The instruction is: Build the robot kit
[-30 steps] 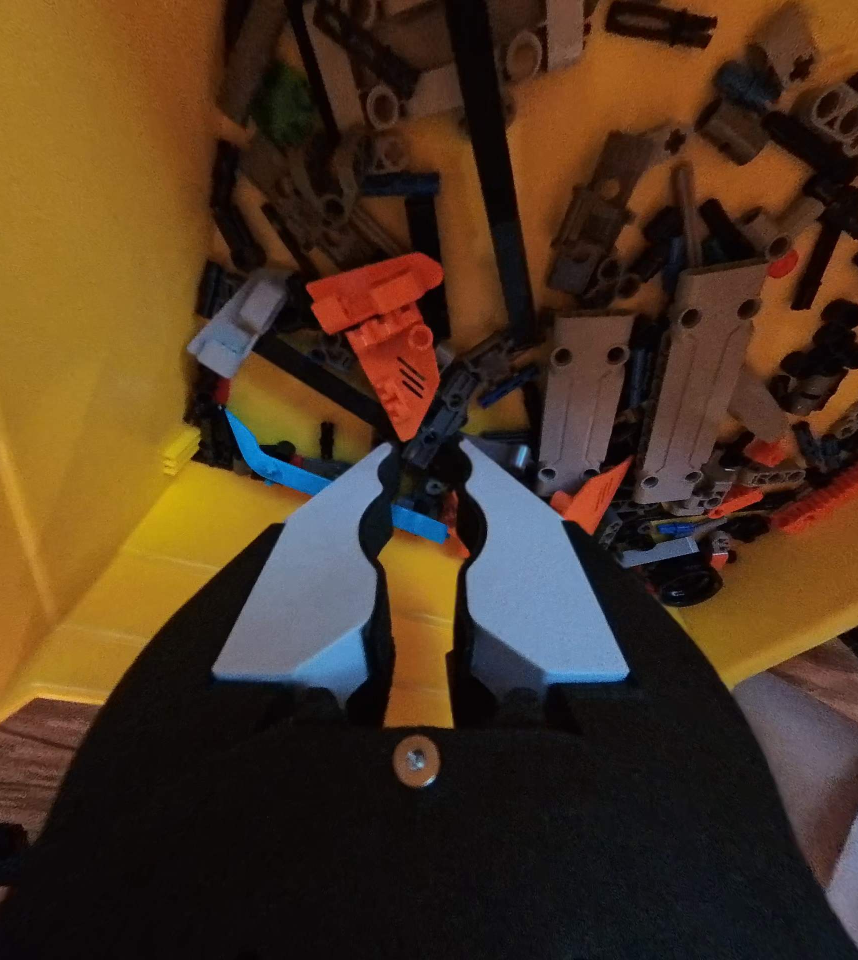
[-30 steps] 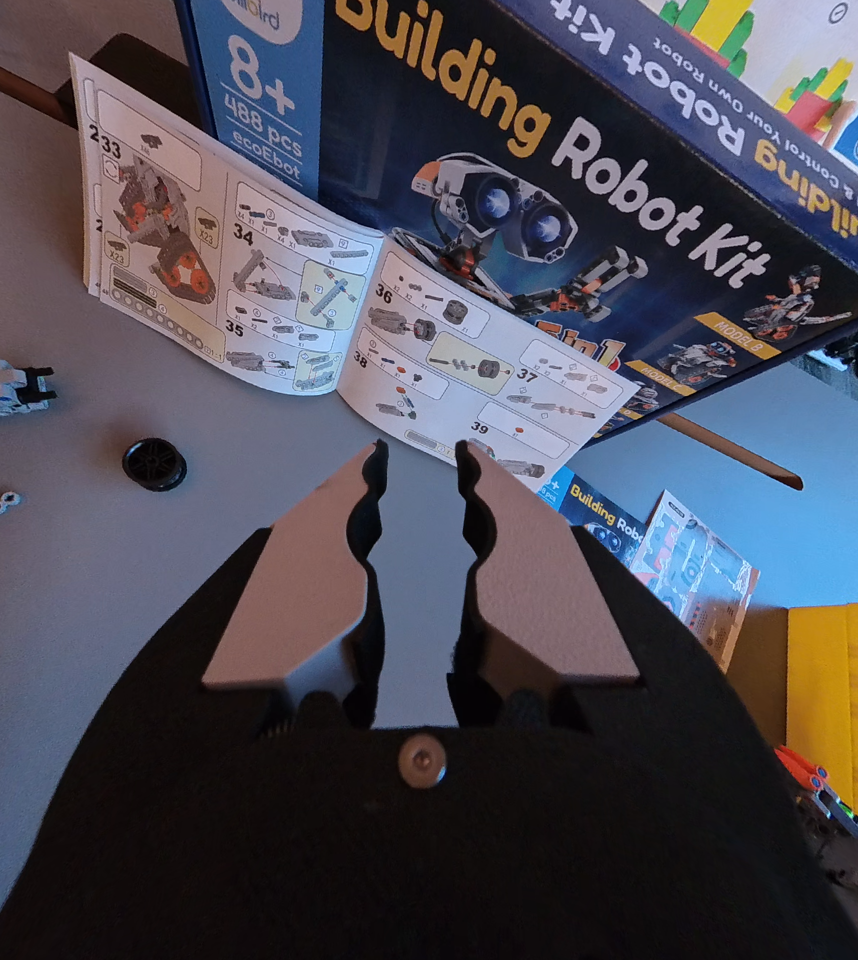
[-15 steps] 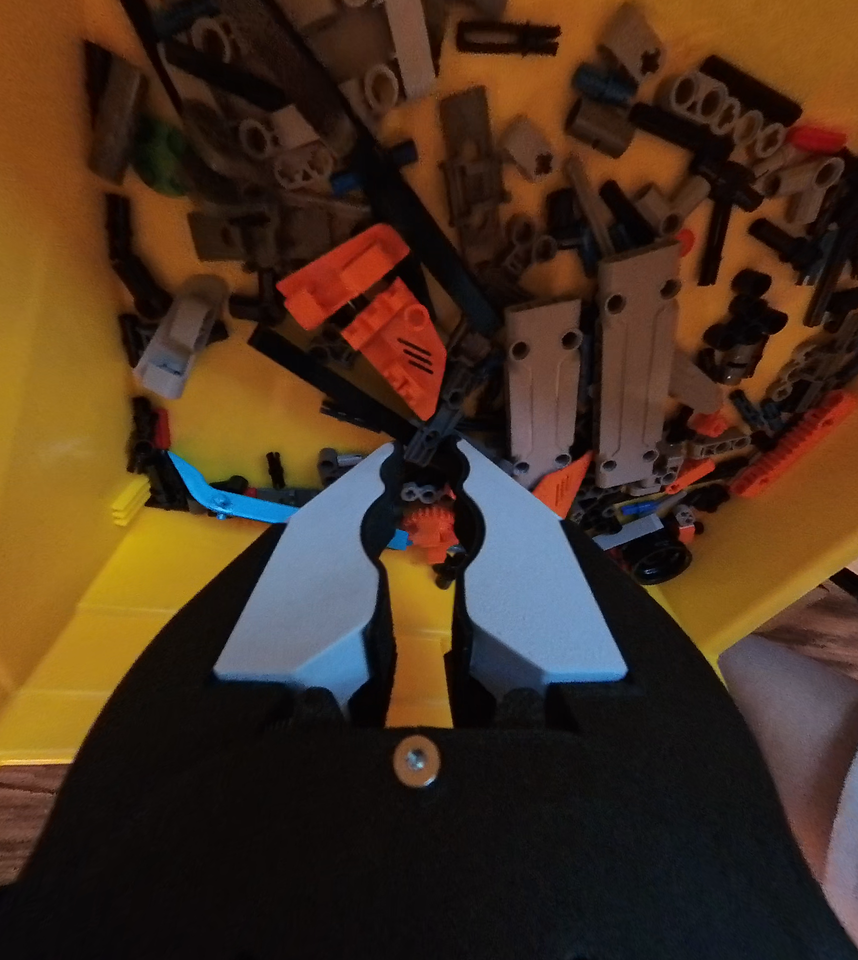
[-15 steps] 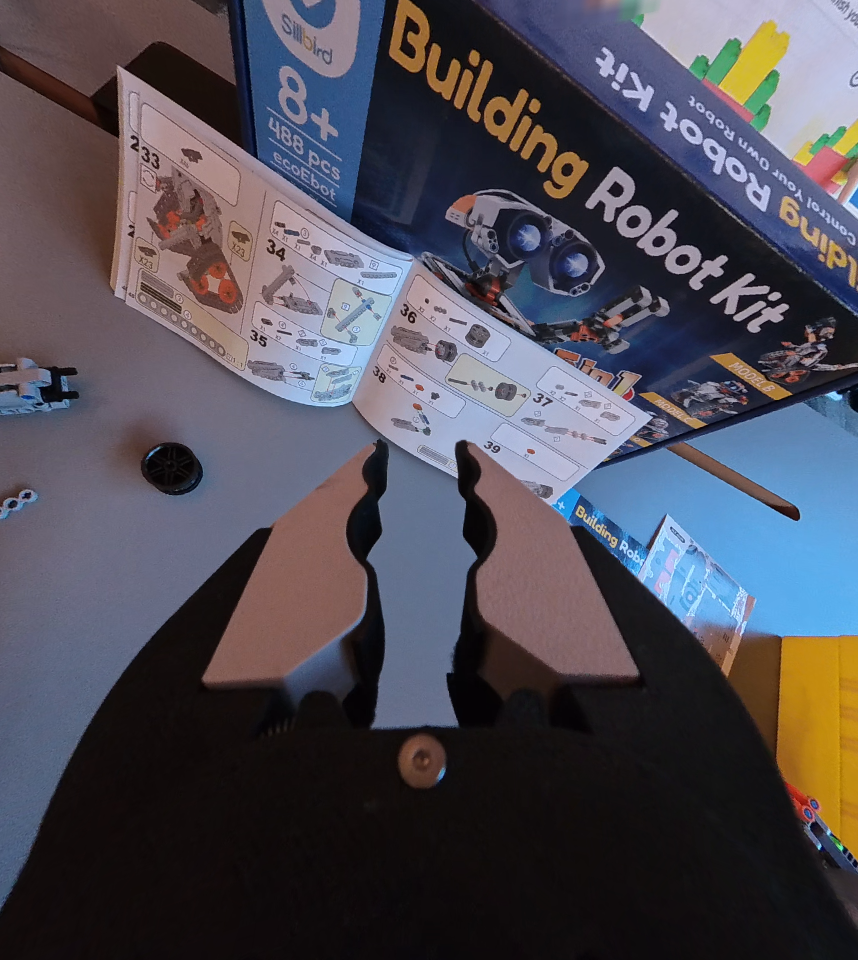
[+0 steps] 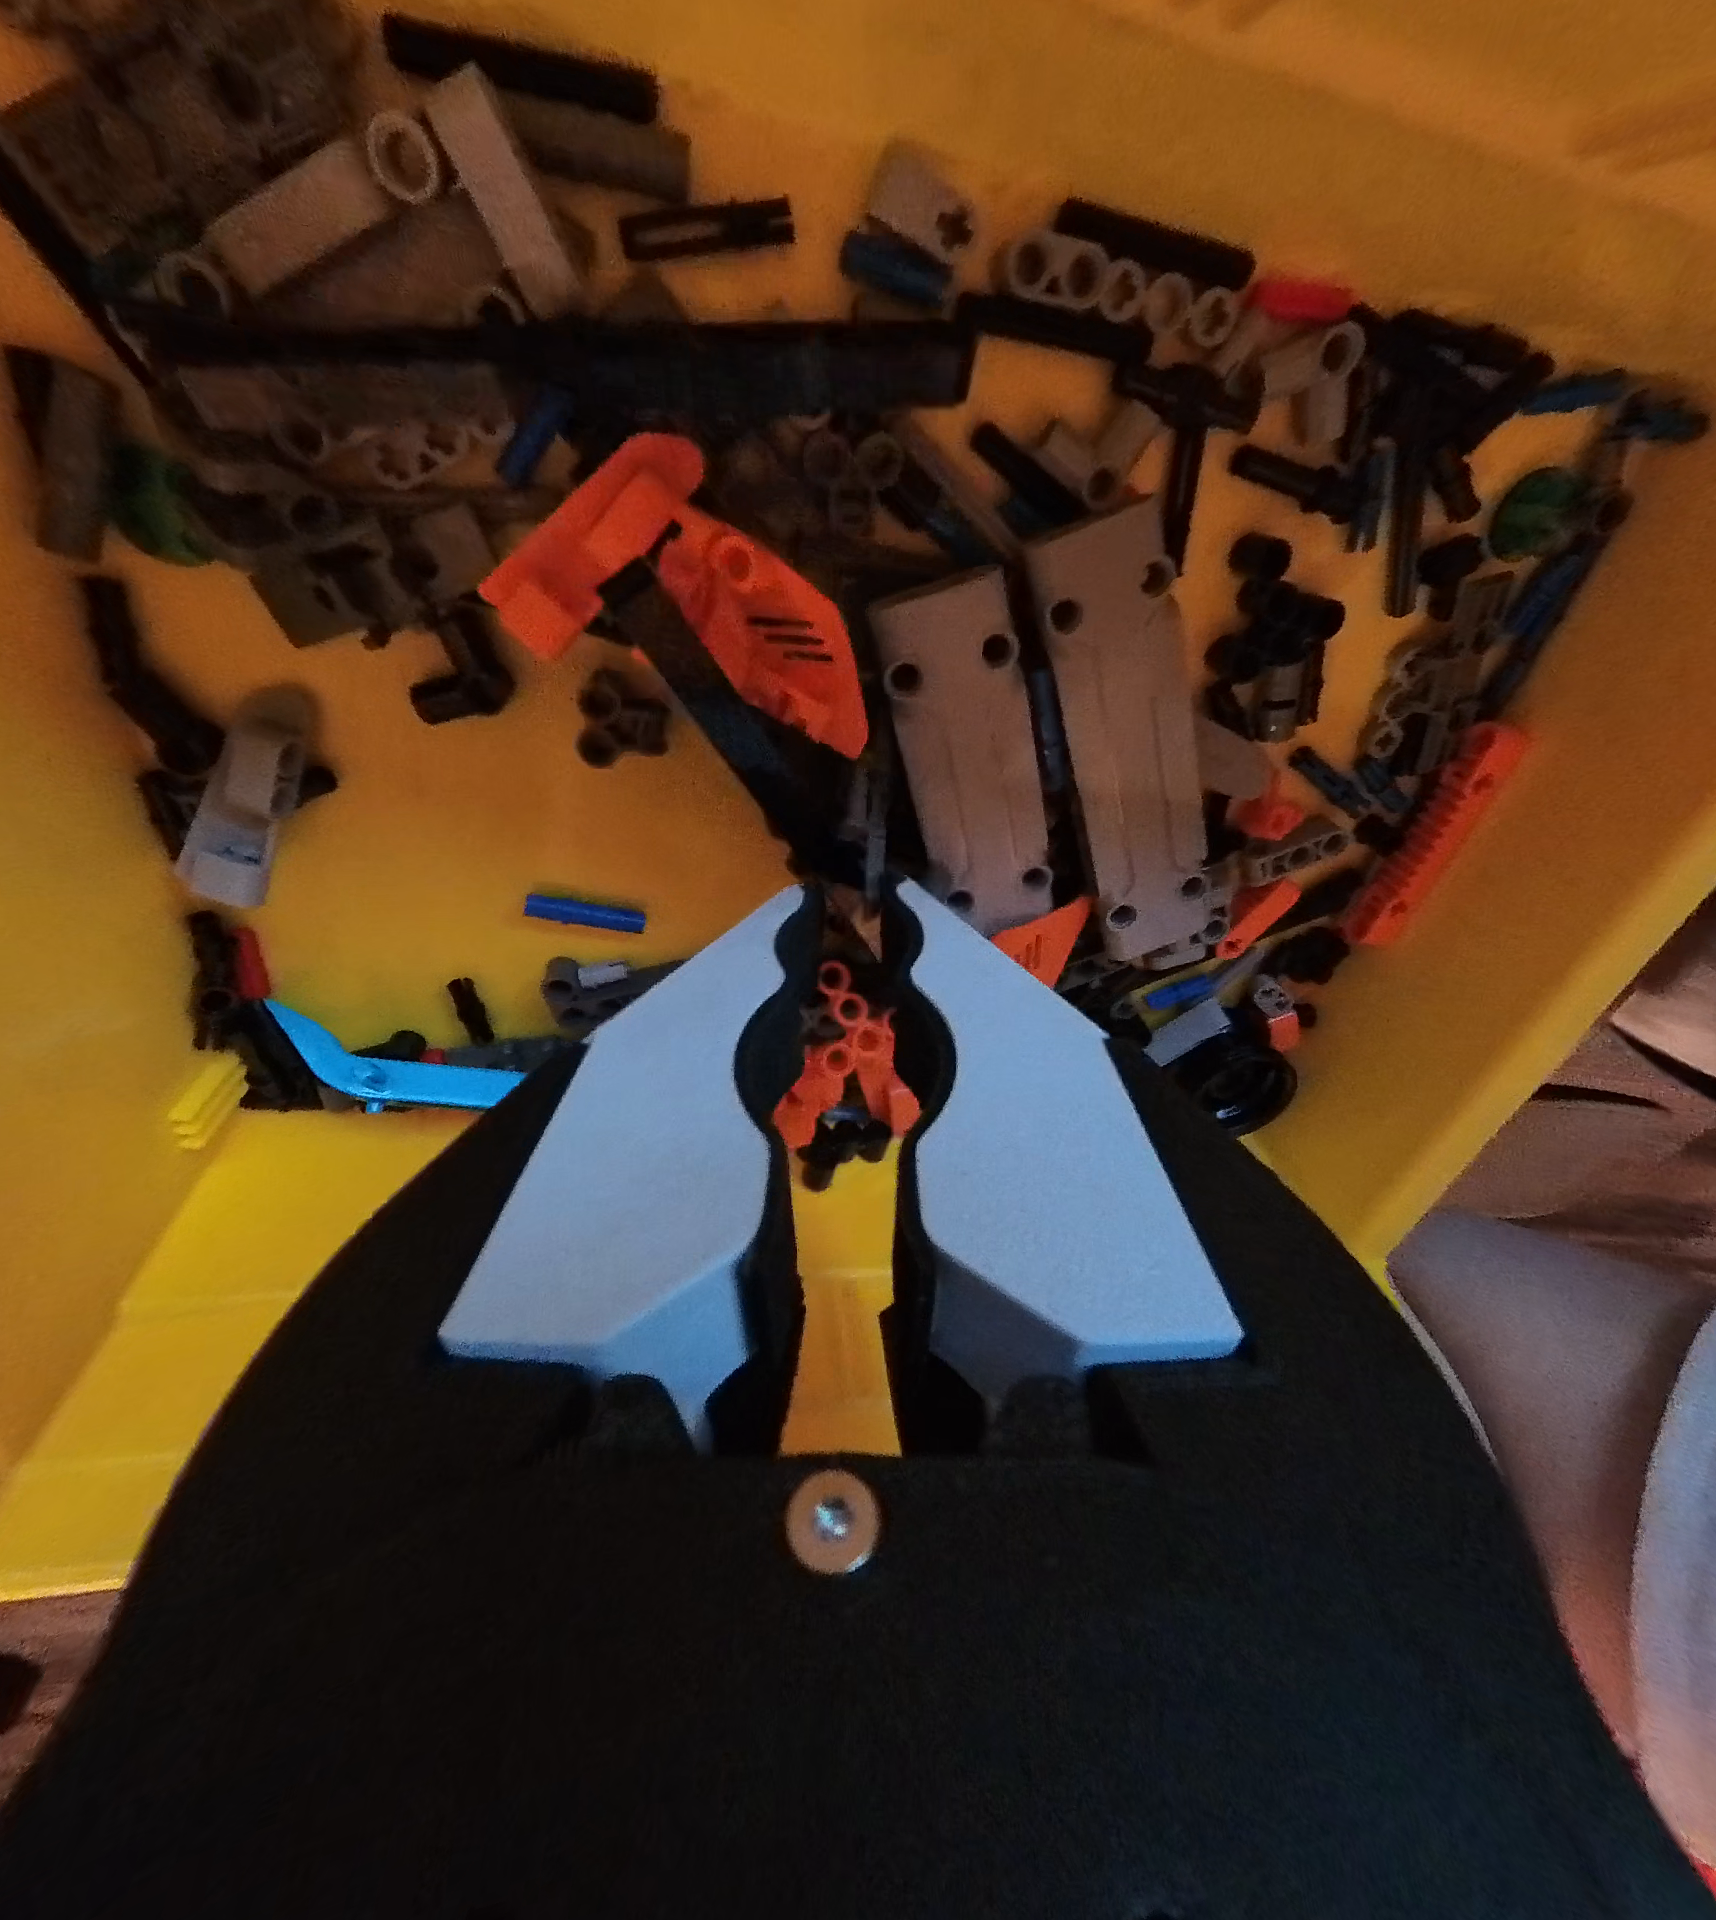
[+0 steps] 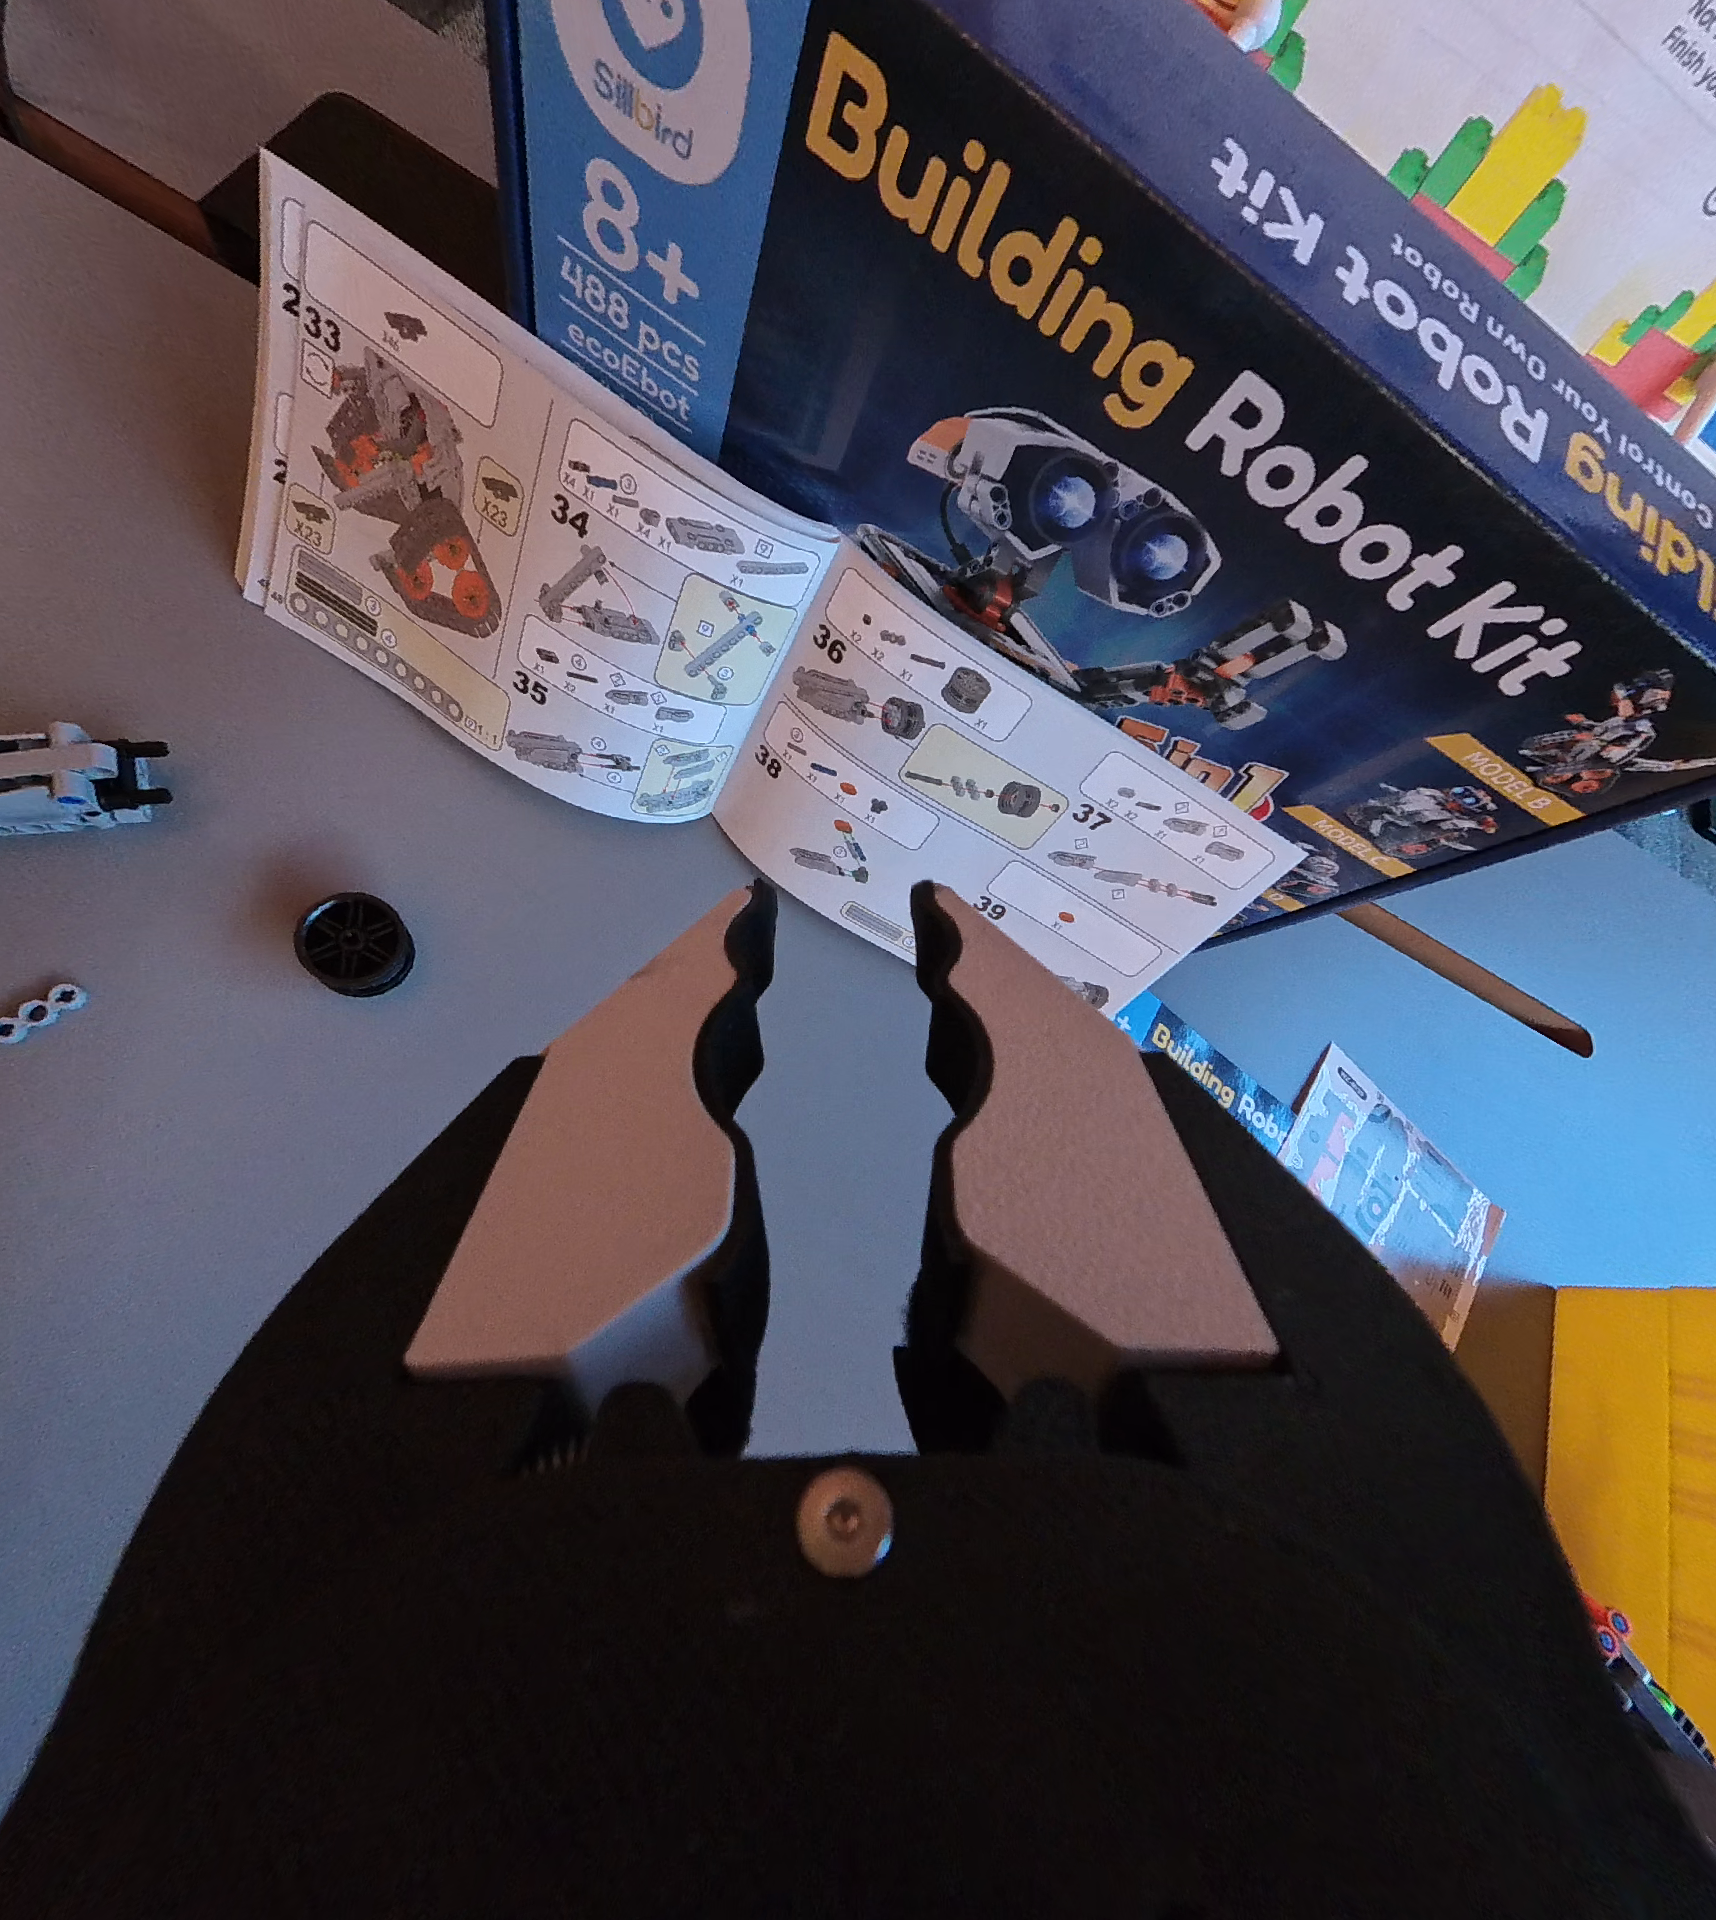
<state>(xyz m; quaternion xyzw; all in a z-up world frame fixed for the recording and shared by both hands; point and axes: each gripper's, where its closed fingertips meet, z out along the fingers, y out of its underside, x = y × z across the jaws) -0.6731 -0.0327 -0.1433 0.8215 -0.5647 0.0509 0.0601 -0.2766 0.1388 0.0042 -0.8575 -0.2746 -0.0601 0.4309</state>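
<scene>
Left gripper (image 5: pixel 852 914) now farther along yellow bin (image 5: pixel 23 935), narrow over orange piece (image 5: pixel 838 1060), right gripper (image 6: pixel 841 902) parted, empty

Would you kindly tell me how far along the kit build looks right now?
Done: a grey-and-black assembly, a black wheel and a white connector lie on the table by the open booklet. In hand: the left gripper sits over orange pieces in the yellow bin; grip unclear. The right gripper is open, empty. Left: many parts lie loose in the bin.
</scene>
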